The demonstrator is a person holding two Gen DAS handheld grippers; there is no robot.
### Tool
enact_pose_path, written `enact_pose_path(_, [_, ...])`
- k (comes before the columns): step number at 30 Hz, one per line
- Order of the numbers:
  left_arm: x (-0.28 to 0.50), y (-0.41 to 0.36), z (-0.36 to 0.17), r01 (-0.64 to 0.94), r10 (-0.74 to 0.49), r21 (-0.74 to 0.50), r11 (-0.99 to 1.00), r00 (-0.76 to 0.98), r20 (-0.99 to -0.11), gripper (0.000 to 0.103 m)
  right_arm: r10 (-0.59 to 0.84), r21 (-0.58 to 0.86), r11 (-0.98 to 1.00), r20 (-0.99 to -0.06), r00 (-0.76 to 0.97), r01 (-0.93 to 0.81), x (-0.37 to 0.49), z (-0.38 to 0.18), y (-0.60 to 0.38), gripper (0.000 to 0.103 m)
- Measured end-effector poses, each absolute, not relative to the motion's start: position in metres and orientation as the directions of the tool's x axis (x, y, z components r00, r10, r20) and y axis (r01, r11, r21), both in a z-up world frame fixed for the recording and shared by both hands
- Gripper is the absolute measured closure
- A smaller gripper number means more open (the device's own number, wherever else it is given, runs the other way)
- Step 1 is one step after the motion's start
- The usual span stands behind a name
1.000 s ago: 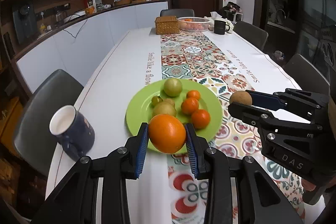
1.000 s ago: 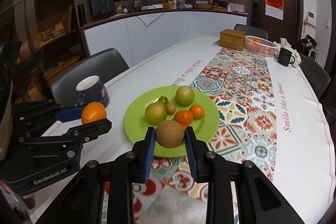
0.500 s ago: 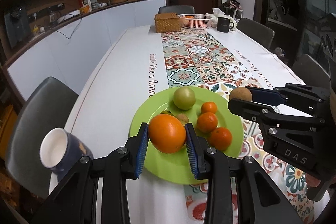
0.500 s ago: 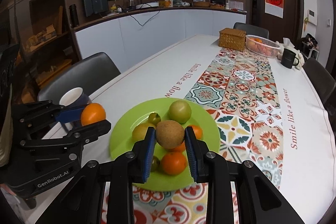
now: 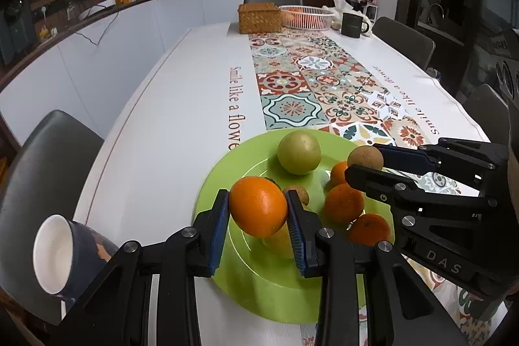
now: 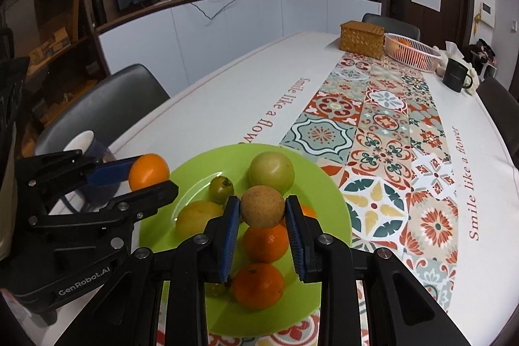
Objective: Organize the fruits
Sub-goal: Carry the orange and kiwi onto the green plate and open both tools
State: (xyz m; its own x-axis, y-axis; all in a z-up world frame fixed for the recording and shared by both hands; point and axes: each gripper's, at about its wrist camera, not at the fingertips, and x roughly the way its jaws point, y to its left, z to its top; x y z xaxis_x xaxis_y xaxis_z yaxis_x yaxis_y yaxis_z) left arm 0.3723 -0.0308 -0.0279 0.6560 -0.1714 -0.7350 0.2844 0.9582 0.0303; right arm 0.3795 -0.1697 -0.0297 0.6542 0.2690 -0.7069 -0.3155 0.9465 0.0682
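My left gripper (image 5: 258,209) is shut on a large orange (image 5: 258,205) and holds it above the near left part of the green plate (image 5: 259,290). My right gripper (image 6: 262,209) is shut on a round brown fruit (image 6: 262,207) over the plate's (image 6: 311,183) middle. On the plate lie a green apple (image 5: 299,153), several small oranges (image 6: 265,243) and, in the right wrist view, a yellow-green pear (image 6: 198,217) and a small green fruit (image 6: 221,189). Each gripper shows in the other's view: the right one (image 5: 366,166), the left one (image 6: 152,175).
A dark blue mug (image 5: 65,252) with a white inside stands left of the plate, near the table edge. At the far end are a woven box (image 5: 259,18), a white basket (image 5: 306,16) with oranges and a black mug (image 5: 353,24). Grey chairs (image 5: 39,170) ring the table.
Both grippers have moved forward and down with their fruits, from in front of the plate to over it. The plate and the mug now sit nearer and lower in both views.
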Motion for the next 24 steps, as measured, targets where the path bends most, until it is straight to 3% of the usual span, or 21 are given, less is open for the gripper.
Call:
enact_pose_path(10, [0.384, -0.033, -0.04, 0.289, -0.183, 0.008, 0.957, 0.625, -0.759, 0.068, 0.256, 0.075, 0.952, -0.724, 0.641, -0.297, 0.392, -0.041, -0.168, 0.073])
enact_pose_path(13, [0.383, -0.032, -0.039, 0.285, -0.18, 0.01, 0.959, 0.631, -0.755, 0.057, 0.256, 0.07, 0.951, -0.723, 0.642, -0.3, 0.392, -0.042, -0.167, 0.073])
enact_pose_path(17, [0.378, -0.031, -0.036, 0.28, -0.165, 0.03, 0.96, 0.645, -0.746, 0.052, 0.249, 0.078, 0.957, -0.719, 0.649, -0.28, 0.389, -0.042, -0.172, 0.06])
enact_pose_path(21, [0.368, -0.03, -0.031, 0.271, -0.143, 0.058, 0.961, 0.664, -0.734, 0.047, 0.24, 0.09, 0.963, -0.715, 0.657, -0.254, 0.38, -0.04, -0.182, 0.059])
enact_pose_path(24, [0.357, -0.031, -0.024, 0.253, -0.122, 0.077, 0.964, 0.684, -0.719, 0.044, 0.211, 0.079, 0.972, -0.699, 0.683, -0.22, 0.368, -0.035, -0.189, 0.05])
